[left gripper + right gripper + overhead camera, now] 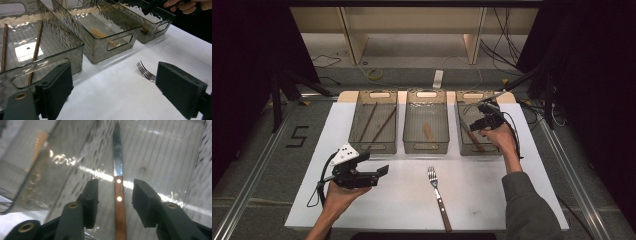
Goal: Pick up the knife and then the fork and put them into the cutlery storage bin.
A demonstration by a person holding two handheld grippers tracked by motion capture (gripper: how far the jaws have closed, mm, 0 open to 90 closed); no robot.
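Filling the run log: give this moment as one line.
right hand-held gripper: open, jaws either side of knife in right bin | left hand-held gripper: open, near fork on table

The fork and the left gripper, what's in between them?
Nothing: in the high view, bare white table separates the fork from the open left gripper.
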